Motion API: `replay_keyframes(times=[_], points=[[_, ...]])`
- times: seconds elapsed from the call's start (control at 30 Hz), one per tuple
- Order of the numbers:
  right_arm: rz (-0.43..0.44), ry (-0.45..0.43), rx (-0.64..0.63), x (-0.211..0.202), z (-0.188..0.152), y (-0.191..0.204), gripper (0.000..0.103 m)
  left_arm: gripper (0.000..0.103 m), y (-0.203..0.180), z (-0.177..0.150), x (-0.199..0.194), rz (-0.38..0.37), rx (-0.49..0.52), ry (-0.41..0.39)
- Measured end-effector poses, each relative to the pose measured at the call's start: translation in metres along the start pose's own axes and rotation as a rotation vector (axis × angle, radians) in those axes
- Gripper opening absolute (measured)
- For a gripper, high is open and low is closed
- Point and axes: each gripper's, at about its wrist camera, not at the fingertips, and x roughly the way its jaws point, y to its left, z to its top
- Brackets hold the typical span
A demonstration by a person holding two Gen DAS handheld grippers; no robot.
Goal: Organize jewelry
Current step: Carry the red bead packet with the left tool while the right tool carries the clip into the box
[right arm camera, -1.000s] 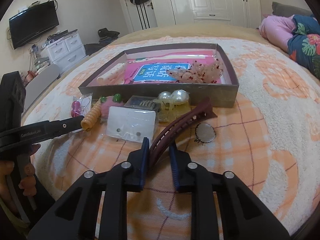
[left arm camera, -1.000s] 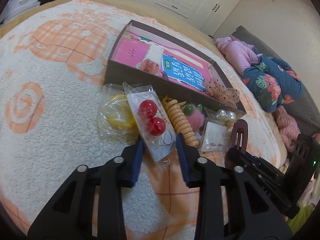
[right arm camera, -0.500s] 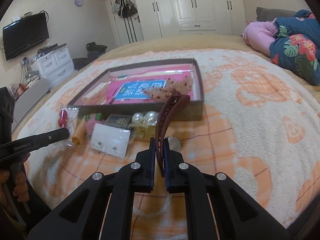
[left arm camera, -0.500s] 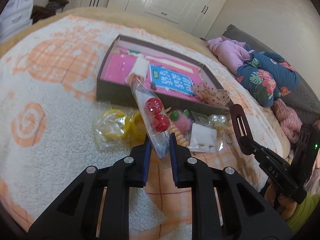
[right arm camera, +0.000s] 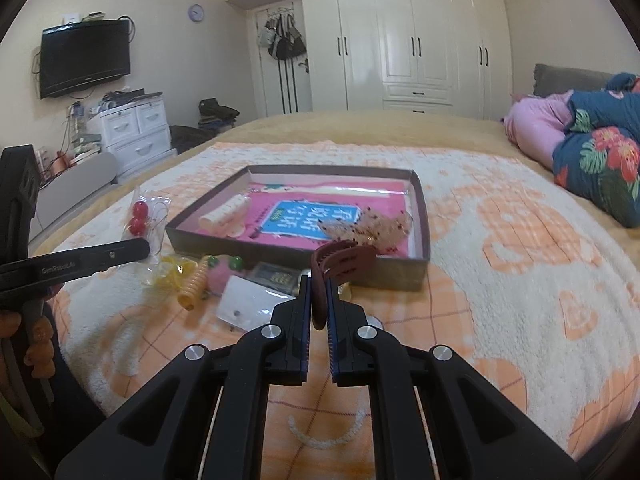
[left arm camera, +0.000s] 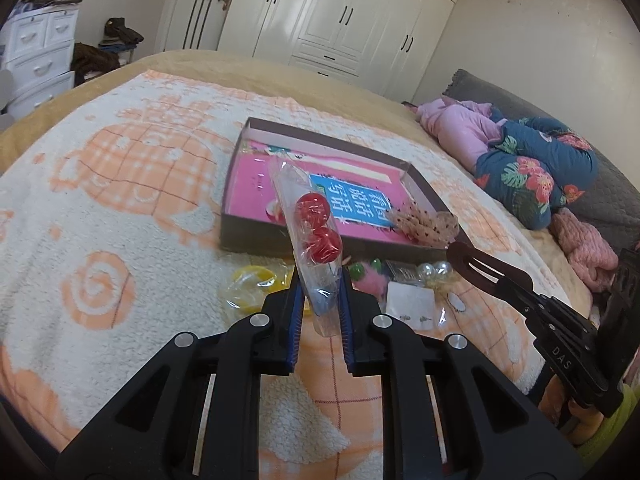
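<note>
My left gripper (left arm camera: 319, 280) is shut on a clear bag of red ball earrings (left arm camera: 314, 216), held upright above the blanket in front of the brown box (left arm camera: 240, 236). From the right wrist view that bag (right arm camera: 140, 216) hangs left of the box (right arm camera: 420, 208). My right gripper (right arm camera: 319, 284) is shut on a dark red hair clip (right arm camera: 344, 258), lifted just before the box's near wall; the clip (left arm camera: 480, 268) also shows at the right of the left wrist view. The box holds a pink and blue book (right arm camera: 296, 216), a cream roll (right arm camera: 222, 214) and a dotted fabric piece (right arm camera: 372, 224).
Loose items lie on the blanket before the box: a yellow bangle bag (left arm camera: 250, 280), an orange spiral tie (right arm camera: 194, 282), a pink pompom (right arm camera: 222, 274), pearl pieces (left arm camera: 434, 268) and a white earring card (left arm camera: 410, 304). Folded clothes (right arm camera: 600, 160) lie at the right.
Both grippers closed, the left on the earring bag and the right on the hair clip, and both lifted their items off the blanket, tilting them upright.
</note>
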Motion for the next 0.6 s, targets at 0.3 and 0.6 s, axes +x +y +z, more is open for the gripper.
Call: replay_keyframes(times=[0.3,0.6], points=[[-0.024,-0.076,-0.04,-0.01,0.011,0.003,0.007,0.01,0.001,0.004,-0.005,0.009,-0.003,-0.024],[-0.044,-0.154,-0.097,-0.01,0.032,0.007,0.007,0.01,-0.011,0.012,-0.004,0.008,0.052,-0.044]])
